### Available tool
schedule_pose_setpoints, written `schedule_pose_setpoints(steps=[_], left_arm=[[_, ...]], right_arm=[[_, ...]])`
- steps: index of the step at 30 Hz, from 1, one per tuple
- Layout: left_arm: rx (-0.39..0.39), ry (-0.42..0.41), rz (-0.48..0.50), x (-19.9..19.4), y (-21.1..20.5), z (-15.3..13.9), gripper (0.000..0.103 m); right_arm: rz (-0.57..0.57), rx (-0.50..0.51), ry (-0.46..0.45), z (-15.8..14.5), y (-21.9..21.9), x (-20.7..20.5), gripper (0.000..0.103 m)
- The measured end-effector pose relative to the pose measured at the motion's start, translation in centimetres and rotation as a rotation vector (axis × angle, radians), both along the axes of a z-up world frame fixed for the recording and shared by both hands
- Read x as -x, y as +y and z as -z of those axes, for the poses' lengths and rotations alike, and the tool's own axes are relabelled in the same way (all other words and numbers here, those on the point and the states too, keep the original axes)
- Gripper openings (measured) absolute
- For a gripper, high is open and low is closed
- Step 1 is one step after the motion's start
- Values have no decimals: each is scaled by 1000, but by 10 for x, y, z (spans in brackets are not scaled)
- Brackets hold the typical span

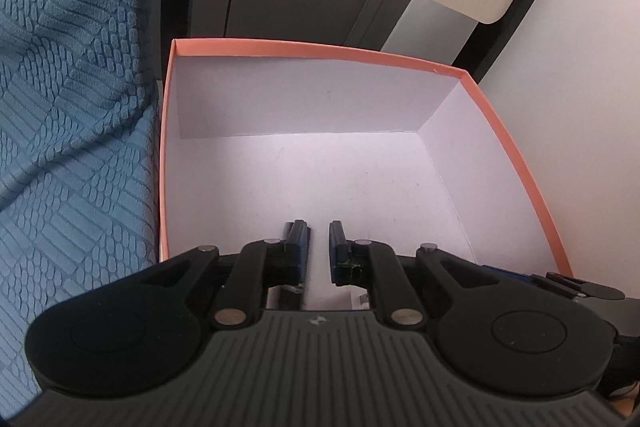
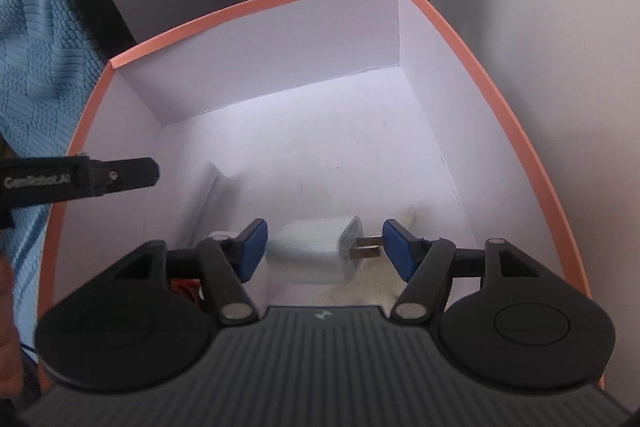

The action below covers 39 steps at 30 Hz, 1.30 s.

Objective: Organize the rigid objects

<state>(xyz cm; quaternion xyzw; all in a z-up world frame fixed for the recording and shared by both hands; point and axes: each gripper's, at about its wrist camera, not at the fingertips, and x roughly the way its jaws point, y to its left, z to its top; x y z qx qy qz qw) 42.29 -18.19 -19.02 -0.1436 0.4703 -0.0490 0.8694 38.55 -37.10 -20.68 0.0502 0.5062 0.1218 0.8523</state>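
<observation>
where blue quilted fabric [image 1: 72, 99] borders the left side and a pale wall [image 2: 540, 27] the right, sits an open box [image 1: 320, 51] with salmon rim and bare white floor, roomy toward the far wall. seen from the left wrist: left gripper [image 1: 319, 247] narrow and empty, low over the near floor. shown only by the right wrist: white plug adapter [image 2: 308, 251] lying between the spread blue pads [image 2: 252, 247] of the right gripper [image 2: 324, 247], prongs near the right pad, untouched

Soft daylight, bright glare band on the box [image 1: 312, 155] floor, fisheye-bowed edges, slightly blurred near foreground.
</observation>
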Motion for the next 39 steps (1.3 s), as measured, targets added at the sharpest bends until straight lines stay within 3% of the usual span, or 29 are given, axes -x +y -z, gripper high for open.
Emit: schedule_pose_setpoints(steps=[2, 3, 9, 26, 39], left_arm=[[0, -1, -5, 2, 0, -2, 13], [1, -2, -6, 5, 2, -4, 14], [9, -23, -16, 20, 5, -20, 26], [5, -154, -2, 106, 10, -98, 60], [-9, -256, 19, 195, 24, -153, 74]], right_arm=[[-1, 7, -4, -1, 1, 1, 84], [-4, 11, -7, -3, 2, 2, 84], [4, 5, -29, -16, -1, 9, 84], [36, -10, -186, -109, -4, 87, 84], [63, -21, -282, -165, 12, 168, 84]])
